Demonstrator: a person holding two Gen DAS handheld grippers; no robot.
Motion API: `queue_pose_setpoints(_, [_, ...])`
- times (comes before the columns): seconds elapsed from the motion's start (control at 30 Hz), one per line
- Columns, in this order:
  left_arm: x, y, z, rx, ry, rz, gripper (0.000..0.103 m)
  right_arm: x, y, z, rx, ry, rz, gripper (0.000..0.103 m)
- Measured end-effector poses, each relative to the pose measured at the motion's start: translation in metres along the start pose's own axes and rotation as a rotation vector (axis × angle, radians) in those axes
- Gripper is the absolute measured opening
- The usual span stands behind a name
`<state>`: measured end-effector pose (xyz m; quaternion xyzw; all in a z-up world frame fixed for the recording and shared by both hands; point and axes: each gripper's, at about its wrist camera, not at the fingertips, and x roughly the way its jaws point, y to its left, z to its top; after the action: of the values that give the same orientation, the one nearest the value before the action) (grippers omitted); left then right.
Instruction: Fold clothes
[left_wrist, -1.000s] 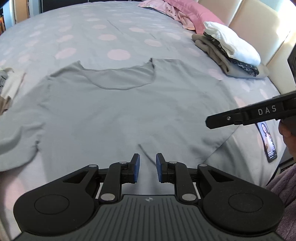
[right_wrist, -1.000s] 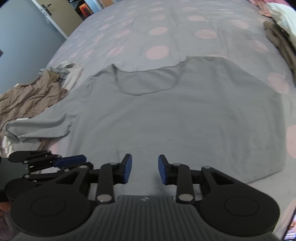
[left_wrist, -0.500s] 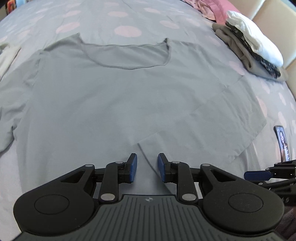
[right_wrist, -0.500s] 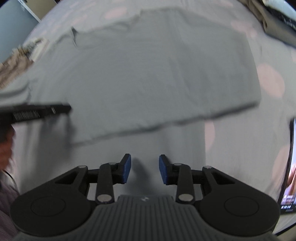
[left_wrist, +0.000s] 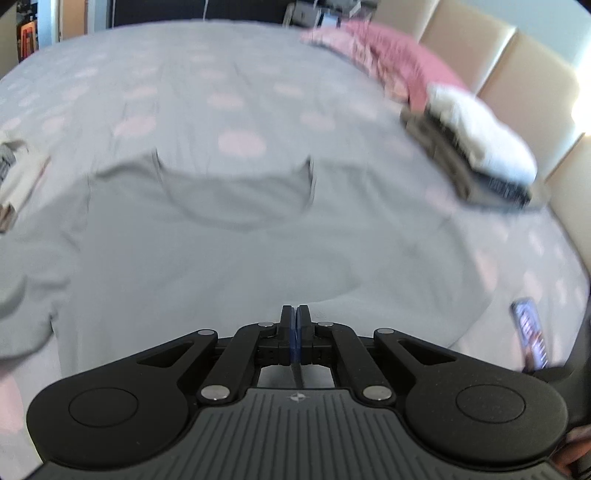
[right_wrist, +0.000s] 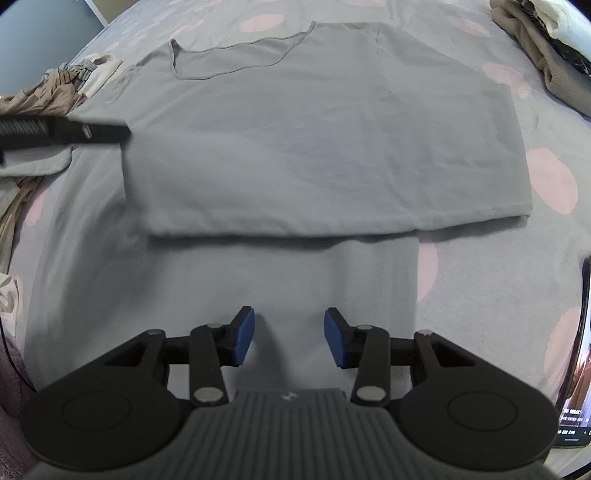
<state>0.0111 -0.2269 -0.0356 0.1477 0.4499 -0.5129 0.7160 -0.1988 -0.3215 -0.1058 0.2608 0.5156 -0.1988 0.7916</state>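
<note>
On the grey, pink-dotted bed (right_wrist: 480, 258), the flat grey cotton T-shirt (right_wrist: 314, 147) lies half-folded; left gripper (left_wrist: 296, 325) jaws pinched on its hem, right gripper (right_wrist: 289, 341) jaws just widened, empty. One-sided lifting could skew the fold.

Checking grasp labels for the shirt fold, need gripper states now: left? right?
Left gripper: closed on the grey shirt hem.
Right gripper: open, jaws just widened, over the shirt, holding nothing.
</note>
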Motion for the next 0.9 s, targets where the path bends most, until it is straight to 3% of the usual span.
queue_pose_setpoints(0.17, [-0.025, 0.011, 0.031, -0.025, -0.072, 0.008, 0.000, -0.005, -0.005, 0.001, 0.046, -0.026, -0.010, 0.043])
queue_pose_setpoints(0.23, [-0.033, 0.020, 0.040, -0.028, -0.096, 0.041, 0.000, -0.006, -0.008, 0.003, 0.068, -0.033, -0.014, 0.043])
queue_pose_setpoints(0.47, [-0.050, 0.089, 0.058, -0.196, -0.145, 0.162, 0.000, -0.002, -0.018, 0.011, 0.120, -0.024, -0.029, 0.042])
queue_pose_setpoints(0.63, [-0.044, 0.116, 0.057, -0.232, -0.143, 0.261, 0.000, -0.004, -0.019, 0.015, 0.096, -0.034, -0.037, 0.042])
queue_pose_setpoints(0.9, [-0.051, 0.138, 0.055, -0.288, -0.164, 0.296, 0.000, -0.021, -0.052, 0.040, 0.152, -0.192, -0.121, 0.042])
